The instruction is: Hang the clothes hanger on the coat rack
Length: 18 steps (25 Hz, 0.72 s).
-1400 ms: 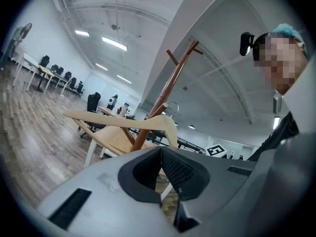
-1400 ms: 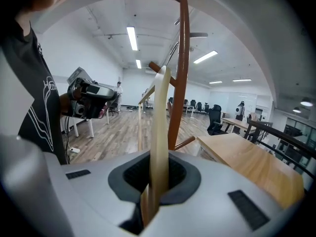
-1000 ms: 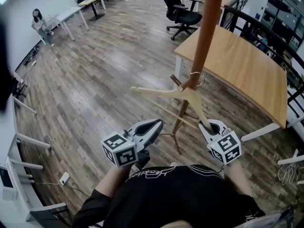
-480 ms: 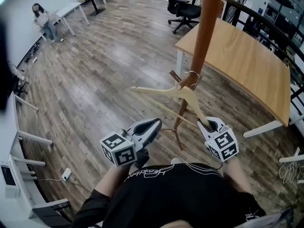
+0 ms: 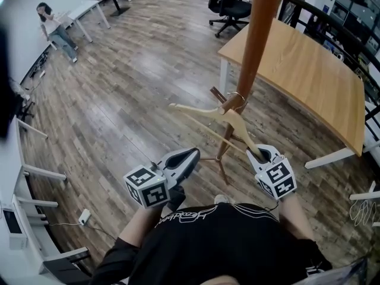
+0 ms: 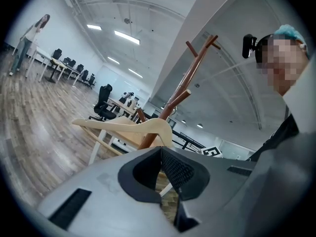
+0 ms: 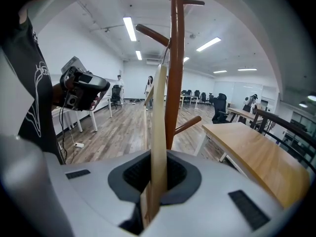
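1. Clenched on the near right end of the clothes hanger [image 5: 202, 113] with the fingers [image 7: 137, 175] of the right gripper [image 5: 261, 154], the pale wood standing edge-on between the pads.
2. Pressed together on nothing at the left gripper [image 5: 190, 157]; held on the near side of the hanger's lower bar, apart from it.
3. Pointed away from the body toward the rack with both grippers, carried side by side in front of the chest, marker cubes nearest the person.
4. Counted: two grippers, one hanger, one coat rack [image 5: 252, 46], one wooden worktop [image 5: 297, 76] close at the right, one black office chair [image 5: 228, 8] by its far end, one person [image 5: 50, 25] far off at the left.
5. Found at the rack's brown pole: the hanger's wire hook [image 5: 237, 97] up against it beside a short peg [image 5: 217, 94], the wooden body spread to the left and nearer over the plank floor [image 5: 130, 88]. Cannot tell whether the hook bears on the peg.
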### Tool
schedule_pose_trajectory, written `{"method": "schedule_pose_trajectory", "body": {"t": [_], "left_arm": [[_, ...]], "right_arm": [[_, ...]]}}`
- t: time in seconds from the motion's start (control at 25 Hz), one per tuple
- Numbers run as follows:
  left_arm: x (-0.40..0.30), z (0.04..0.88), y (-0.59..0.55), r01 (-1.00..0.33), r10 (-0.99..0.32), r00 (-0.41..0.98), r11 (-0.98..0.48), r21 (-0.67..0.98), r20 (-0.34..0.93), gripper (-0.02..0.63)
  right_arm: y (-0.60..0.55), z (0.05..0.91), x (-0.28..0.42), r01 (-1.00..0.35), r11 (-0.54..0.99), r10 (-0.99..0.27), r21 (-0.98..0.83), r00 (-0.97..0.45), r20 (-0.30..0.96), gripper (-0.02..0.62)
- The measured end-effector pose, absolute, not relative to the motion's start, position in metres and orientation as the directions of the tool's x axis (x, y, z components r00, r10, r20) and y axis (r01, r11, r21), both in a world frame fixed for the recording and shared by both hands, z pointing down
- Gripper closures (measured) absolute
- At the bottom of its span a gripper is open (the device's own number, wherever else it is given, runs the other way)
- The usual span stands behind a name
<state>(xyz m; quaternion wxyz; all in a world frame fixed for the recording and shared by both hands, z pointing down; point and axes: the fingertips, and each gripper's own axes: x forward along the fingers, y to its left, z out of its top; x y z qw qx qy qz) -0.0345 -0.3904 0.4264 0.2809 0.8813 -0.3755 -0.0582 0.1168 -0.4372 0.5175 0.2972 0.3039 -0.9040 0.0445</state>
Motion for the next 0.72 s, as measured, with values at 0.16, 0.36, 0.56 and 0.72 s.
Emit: {"method": "schedule_pose_trajectory", "body": {"t": [0.16, 0.36, 0.56, 0.72], "left_arm": [[-0.031, 0.431, -0.393, -0.625, -0.689, 0.715, -0.557, 0.546, 0.115, 0.598], [-0.029, 0.434, -0.393, -0.617, -0.679, 0.724, -0.561, 0.551, 0.119, 0.598], [-0.032, 0.432, -0.387, -0.607, -0.671, 0.733, -0.571, 0.552, 0.112, 0.598], [-0.036, 0.426, -0.378, -0.594, -0.663, 0.743, -0.584, 0.554, 0.097, 0.598]], "right_arm": [[-0.441, 0.52, 0.117, -0.582, 0.81, -0.521, 0.078, -0.651, 0.552, 0.548], [-0.438, 0.52, 0.113, -0.572, 0.821, -0.489, 0.007, -0.695, 0.527, 0.548], [-0.435, 0.513, 0.113, -0.603, 0.797, -0.525, 0.003, -0.691, 0.497, 0.545], [-0.434, 0.495, 0.114, -0.652, 0.758, -0.59, -0.003, -0.688, 0.422, 0.385]]}}
